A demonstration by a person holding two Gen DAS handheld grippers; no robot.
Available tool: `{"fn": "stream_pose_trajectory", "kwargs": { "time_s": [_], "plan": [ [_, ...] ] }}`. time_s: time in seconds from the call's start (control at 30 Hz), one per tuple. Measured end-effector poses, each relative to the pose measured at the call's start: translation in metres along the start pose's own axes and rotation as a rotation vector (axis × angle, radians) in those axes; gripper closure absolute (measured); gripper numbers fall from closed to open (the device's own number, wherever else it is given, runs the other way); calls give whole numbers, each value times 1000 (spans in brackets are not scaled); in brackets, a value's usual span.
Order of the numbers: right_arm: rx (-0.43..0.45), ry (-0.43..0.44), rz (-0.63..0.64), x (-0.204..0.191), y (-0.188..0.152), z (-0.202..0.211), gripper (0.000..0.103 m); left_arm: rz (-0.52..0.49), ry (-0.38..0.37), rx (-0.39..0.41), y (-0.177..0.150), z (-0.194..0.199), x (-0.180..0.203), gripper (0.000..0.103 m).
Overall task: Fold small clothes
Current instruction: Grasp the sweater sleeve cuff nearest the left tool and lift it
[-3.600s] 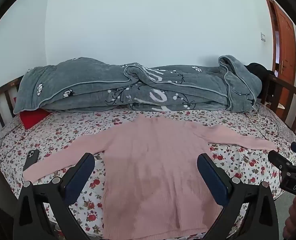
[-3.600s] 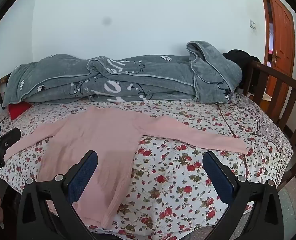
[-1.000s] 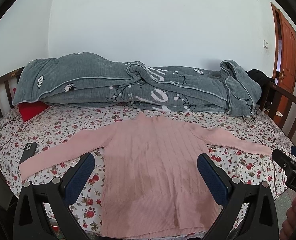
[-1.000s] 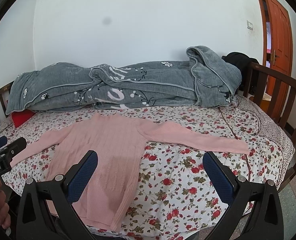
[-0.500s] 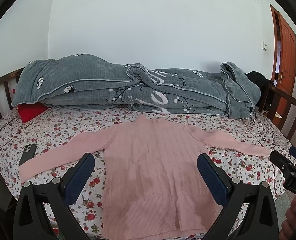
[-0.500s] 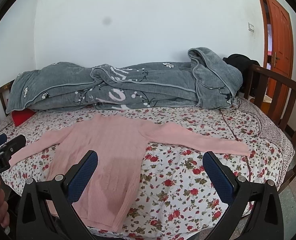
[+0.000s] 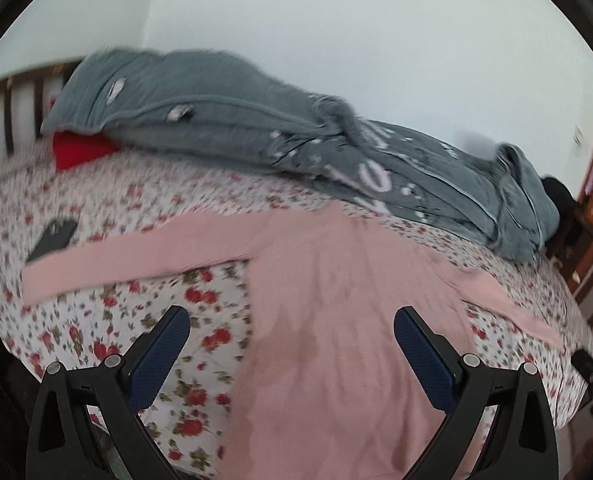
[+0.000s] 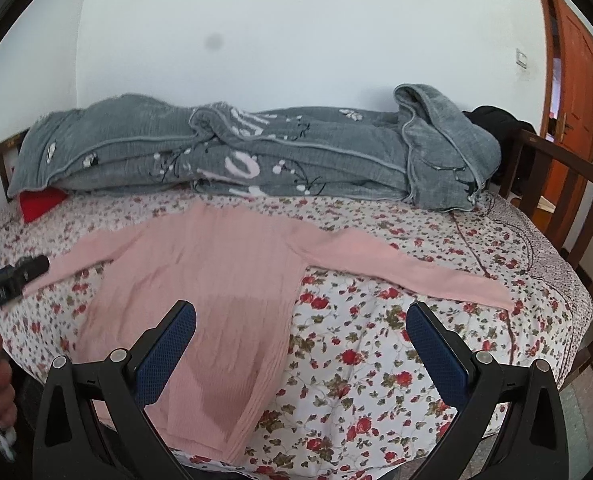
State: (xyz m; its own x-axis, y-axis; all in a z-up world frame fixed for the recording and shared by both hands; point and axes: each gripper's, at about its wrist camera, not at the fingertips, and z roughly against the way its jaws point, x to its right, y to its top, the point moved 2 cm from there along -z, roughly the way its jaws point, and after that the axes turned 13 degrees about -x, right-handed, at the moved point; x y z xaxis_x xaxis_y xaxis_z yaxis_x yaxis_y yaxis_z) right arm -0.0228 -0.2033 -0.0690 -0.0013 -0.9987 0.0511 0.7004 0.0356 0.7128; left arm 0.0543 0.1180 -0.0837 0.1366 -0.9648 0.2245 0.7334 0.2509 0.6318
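The pale pink knitted sweater is lying flat across the middle of the frame on the flowered bedsheet, both sleeves spread. The left gripper and right gripper are hovering wide open, gripping nothing.

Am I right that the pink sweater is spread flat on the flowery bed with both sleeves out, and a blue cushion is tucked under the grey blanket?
Nearly. The cushion tucked under the grey blanket is red, not blue, as the right wrist view shows. The rest holds: the pink sweater is spread flat on the flowery bed with both sleeves out.
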Motion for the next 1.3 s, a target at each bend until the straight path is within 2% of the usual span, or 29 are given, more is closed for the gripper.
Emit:
{"fn": "stream_pose_trajectory", "kwargs": {
  "time_s": [0.13,0.3,0.4,0.47,0.53,0.6,0.77,0.87,0.97,1.03,1.13,1.2,1.27,1.3],
  "plan": [
    [-7,52,46,-16,-10,-20,0,85,74,-13,3,-28,-61,1],
    [-32,99,63,-34,-23,-48,0,212,105,-62,-3,-54,-139,2],
    [-49,170,46,-40,-30,-61,0,263,144,-55,-7,-60,-186,4],
    [-49,206,37,-45,-33,-67,0,306,130,-42,-11,-60,-207,12],
    [-50,212,37,-49,-33,-71,0,366,103,-41,-14,-63,-232,16],
    [-50,202,46,-53,-33,-75,0,414,76,-34,-18,-67,-255,29],
    [-54,188,52,-60,-31,-82,0,500,21,-38,-26,-79,-293,36],
    [-48,158,69,-66,-28,-84,0,556,-9,0,-26,-75,-310,36],
    [-45,139,86,-69,-28,-85,0,608,-38,5,-22,-77,-328,36],
    [-44,126,101,-72,-28,-87,0,622,-43,1,-17,-80,-334,40],
    [-47,121,112,-75,-30,-90,0,625,-24,13,-14,-79,-336,53],
    [-53,133,105,-74,-31,-92,0,629,-3,14,-12,-78,-337,79],
    [-62,147,101,-72,-32,-95,0,640,9,16,-8,-75,-337,91],
    [-67,153,101,-70,-32,-97,0,638,10,15,-5,-73,-336,92]
  ]
}}
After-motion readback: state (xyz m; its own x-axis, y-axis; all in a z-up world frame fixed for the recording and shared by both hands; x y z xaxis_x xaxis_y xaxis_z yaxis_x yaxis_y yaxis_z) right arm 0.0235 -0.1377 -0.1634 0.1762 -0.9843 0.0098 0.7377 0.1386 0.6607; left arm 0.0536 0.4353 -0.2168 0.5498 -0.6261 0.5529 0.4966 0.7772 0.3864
